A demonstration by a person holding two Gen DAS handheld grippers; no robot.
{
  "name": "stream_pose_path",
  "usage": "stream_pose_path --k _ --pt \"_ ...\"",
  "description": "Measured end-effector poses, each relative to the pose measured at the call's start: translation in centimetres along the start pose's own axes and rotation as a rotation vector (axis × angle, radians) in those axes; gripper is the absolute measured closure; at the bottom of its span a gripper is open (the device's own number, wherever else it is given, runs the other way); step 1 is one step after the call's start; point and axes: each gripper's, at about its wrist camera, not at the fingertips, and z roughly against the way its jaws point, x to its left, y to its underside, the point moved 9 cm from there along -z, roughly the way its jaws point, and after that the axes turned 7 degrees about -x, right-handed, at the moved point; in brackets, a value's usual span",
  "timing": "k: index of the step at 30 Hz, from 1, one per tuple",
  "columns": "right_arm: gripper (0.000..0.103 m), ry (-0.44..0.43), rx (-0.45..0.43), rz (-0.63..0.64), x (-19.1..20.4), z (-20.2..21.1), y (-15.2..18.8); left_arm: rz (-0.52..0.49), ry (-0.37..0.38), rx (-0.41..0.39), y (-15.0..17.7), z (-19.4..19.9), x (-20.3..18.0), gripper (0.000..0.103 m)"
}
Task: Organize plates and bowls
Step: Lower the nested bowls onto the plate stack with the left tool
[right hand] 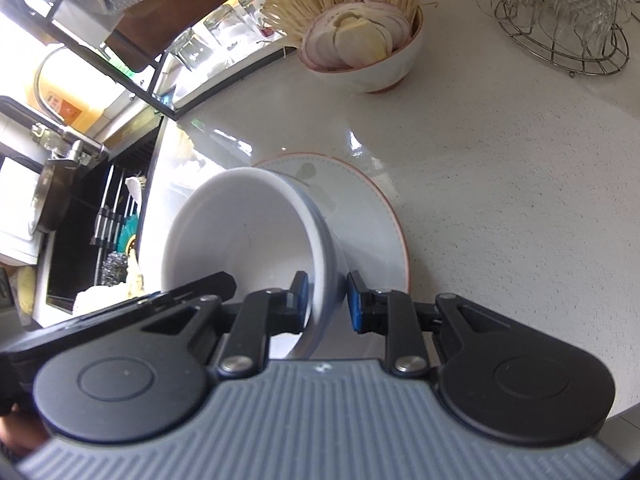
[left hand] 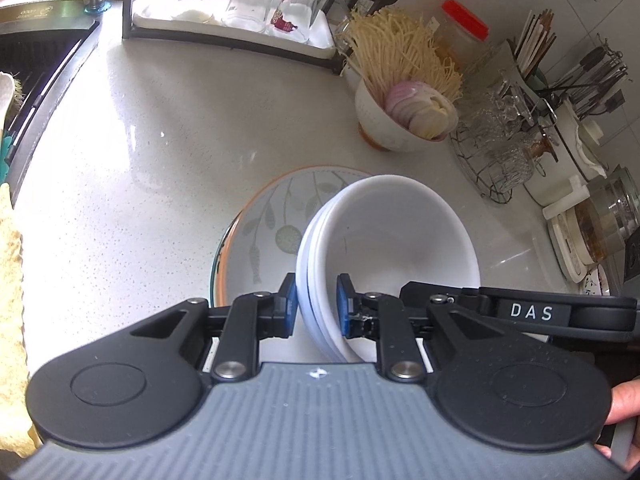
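A stack of nested white bowls (left hand: 384, 232) hangs tilted just above a leaf-patterned plate with an orange rim (left hand: 272, 216) on the pale counter. My left gripper (left hand: 318, 304) is shut on the stack's left rim, with blue pads on both sides of it. In the right wrist view the same bowls (right hand: 248, 236) tilt over the plate (right hand: 368, 208), and my right gripper (right hand: 328, 300) is shut on their opposite rim. Whether the bowls touch the plate is hidden.
A bowl of sliced onion and dry noodles (left hand: 404, 116) stands behind the plate. A wire basket of glassware (left hand: 496, 152) is at the right, a rack of upturned glasses (left hand: 240, 4) at the back and a dark sink (left hand: 36, 68) at the left.
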Motion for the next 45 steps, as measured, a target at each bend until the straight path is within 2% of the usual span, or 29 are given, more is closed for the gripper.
stream_pose_path --k 9,17,18,20,25,31,36,45 --pt "0.079 0.015 -0.012 -0.005 -0.2 -0.6 0.2 -0.002 0.003 0.013 0.0 -0.6 0.1 0.08" --pt "0.078 -0.015 -0.047 -0.015 -0.3 0.4 0.3 -0.007 -0.006 0.016 0.0 -0.1 0.0 0.079" --pt "0.078 -0.021 -0.061 -0.004 -0.2 0.7 0.1 -0.009 -0.009 0.016 0.0 0.1 0.0 0.078" --pt "0.077 -0.02 -0.077 0.009 -0.1 1.1 -0.1 -0.026 -0.023 0.006 -0.2 0.5 -0.2 0.067" --pt "0.077 -0.017 -0.105 0.005 -0.3 2.4 -0.3 -0.075 -0.034 -0.026 -0.5 2.2 -1.2 0.064" --pt "0.077 -0.024 -0.161 0.024 0.0 5.2 -0.6 -0.139 -0.038 -0.067 -0.8 4.6 -3.1 0.064" --pt "0.077 -0.045 -0.232 0.063 0.4 8.5 -1.4 -0.154 -0.034 -0.118 -1.4 7.2 -5.0 0.064" --pt "0.077 -0.078 -0.357 0.133 0.4 16.0 -1.9 -0.189 -0.055 -0.242 -1.3 14.2 -10.0 0.064"
